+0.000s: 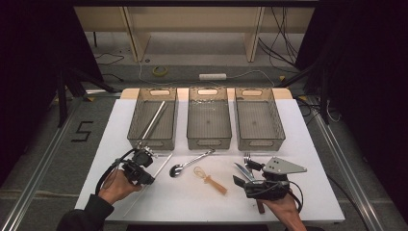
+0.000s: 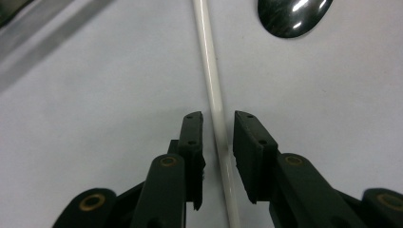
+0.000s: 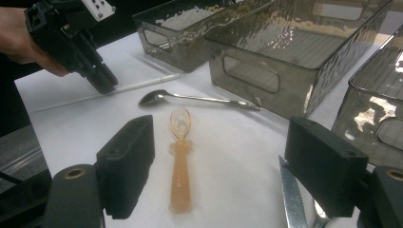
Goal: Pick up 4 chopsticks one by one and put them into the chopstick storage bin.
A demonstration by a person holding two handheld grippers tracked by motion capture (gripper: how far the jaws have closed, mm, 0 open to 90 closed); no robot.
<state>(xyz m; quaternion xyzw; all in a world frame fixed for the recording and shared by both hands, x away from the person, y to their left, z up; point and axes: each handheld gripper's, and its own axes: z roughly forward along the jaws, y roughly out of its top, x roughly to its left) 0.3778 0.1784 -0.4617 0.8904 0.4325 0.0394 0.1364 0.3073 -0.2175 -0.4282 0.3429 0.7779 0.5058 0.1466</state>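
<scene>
A thin white rod (image 1: 162, 165) lies slantwise on the white table (image 1: 168, 202). My left gripper (image 1: 146, 179) points down at the rod (image 2: 212, 80), open, with one jaw on each side of it and a narrow gap to each. It also shows far off in the right gripper view, the left gripper (image 3: 105, 85) tip at the rod (image 3: 142, 84). My right gripper (image 1: 242, 176) is open and holds nothing. Ahead of the right gripper (image 3: 221, 126) lies an orange plastic spoon (image 3: 179, 156), bowl away from me.
A metal spoon (image 1: 190, 162) lies between the rod and the orange spoon (image 1: 210, 179). A knife (image 1: 243, 169) and a fork (image 1: 248, 158) lie by the right gripper. Three smoky clear bins (image 1: 209, 142) stand along the back; the left bin (image 1: 153, 140) holds another white rod (image 1: 154, 120).
</scene>
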